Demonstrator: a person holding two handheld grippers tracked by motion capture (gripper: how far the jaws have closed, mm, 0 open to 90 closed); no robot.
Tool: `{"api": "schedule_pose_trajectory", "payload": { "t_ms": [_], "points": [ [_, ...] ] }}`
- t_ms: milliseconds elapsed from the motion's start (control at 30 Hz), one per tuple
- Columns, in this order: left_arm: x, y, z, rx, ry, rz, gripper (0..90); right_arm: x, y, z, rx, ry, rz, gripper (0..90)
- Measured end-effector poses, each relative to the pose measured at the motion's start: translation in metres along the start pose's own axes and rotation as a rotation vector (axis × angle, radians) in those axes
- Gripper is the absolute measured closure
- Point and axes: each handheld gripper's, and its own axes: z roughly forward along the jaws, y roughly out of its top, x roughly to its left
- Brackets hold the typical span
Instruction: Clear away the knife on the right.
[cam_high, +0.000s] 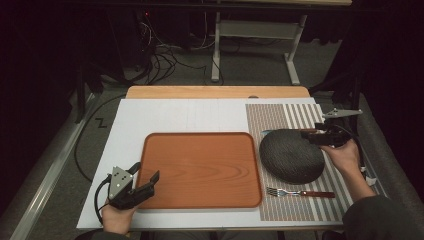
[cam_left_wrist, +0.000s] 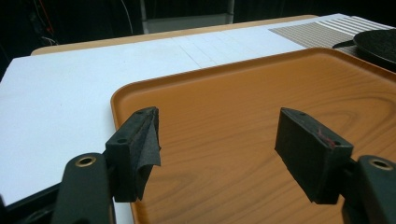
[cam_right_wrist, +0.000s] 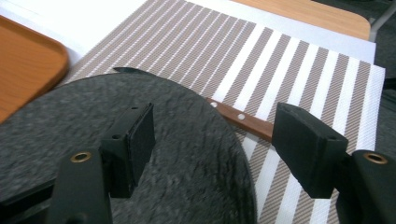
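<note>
The work in hand looks like clearing the place setting, or moving it onto the tray (cam_high: 200, 170), and it seems barely begun. The tray, an orange-brown wood-grain one, lies bare just left of the dark round plate (cam_high: 291, 155). The plate sits flat on the striped placemat (cam_high: 280, 117), on the tabletop (cam_high: 165, 115).

The right gripper (cam_high: 320, 135) hovers at the plate's far right edge, its jaws wide apart with nothing between them. In the right gripper view one jaw hangs over the plate's speckled surface and the other over the placemat beyond its rim, so the rim lies between them; I cannot tell whether either jaw touches it. No grip is made yet, so lifting and carrying the plate are all left to do.

A knife (cam_right_wrist: 243, 120) with a brown riveted handle lies on the far side of the plate, partly tucked under its rim. Its long axis runs along the plate's far edge, the handle toward the right gripper and the blade tip (cam_right_wrist: 128, 71) pointing toward the tray. A fork (cam_high: 300, 192) lies on the plate's near side, its long axis across the placemat, tines toward the tray, handle away.

The left gripper (cam_high: 146, 172) rests at the tray's near left corner, jaws open and empty, one on each side of the tray's rim.
</note>
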Motion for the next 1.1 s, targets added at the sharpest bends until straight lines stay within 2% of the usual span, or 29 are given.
{"api": "schedule_pose_trajectory", "payload": {
  "t_ms": [133, 167, 233, 400, 467, 767, 867, 1000, 1100],
  "points": [
    [0.0, 0.0, -0.001, -0.002, -0.001, -0.003, 30.5, -0.008, 0.0, 0.005, -0.009, 0.005, 0.035, 37.6],
    [0.0, 0.0, -0.001, -0.003, -0.001, -0.003, 30.4, -0.012, 0.001, 0.007, 0.023, -0.007, 0.032, 37.9],
    [0.001, 0.0, -0.001, -0.002, 0.002, -0.005, 30.4, -0.016, 0.003, 0.009, 0.043, -0.018, 0.032, 39.0],
    [0.0, 0.0, 0.0, -0.004, 0.004, -0.007, 30.4, -0.021, 0.007, 0.012, 0.062, -0.042, 0.018, 41.4],
    [0.001, 0.0, 0.0, -0.002, 0.005, -0.008, 30.4, -0.026, 0.009, 0.017, 0.092, -0.05, 0.014, 42.6],
    [0.0, 0.0, 0.0, 0.0, 0.007, -0.006, 30.5, -0.032, 0.011, 0.034, 0.123, -0.084, 0.01, 47.7],
    [0.0, -0.001, 0.0, 0.001, 0.008, -0.007, 30.5, -0.033, 0.01, 0.041, 0.136, -0.083, 0.015, 48.5],
    [0.0, -0.001, 0.001, 0.003, 0.011, -0.007, 30.5, -0.038, 0.013, 0.05, 0.193, -0.063, 0.024, 47.7],
    [0.0, -0.001, 0.001, 0.003, 0.013, -0.007, 30.5, -0.039, 0.015, 0.053, 0.194, -0.068, 0.022, 47.7]
  ]
}}
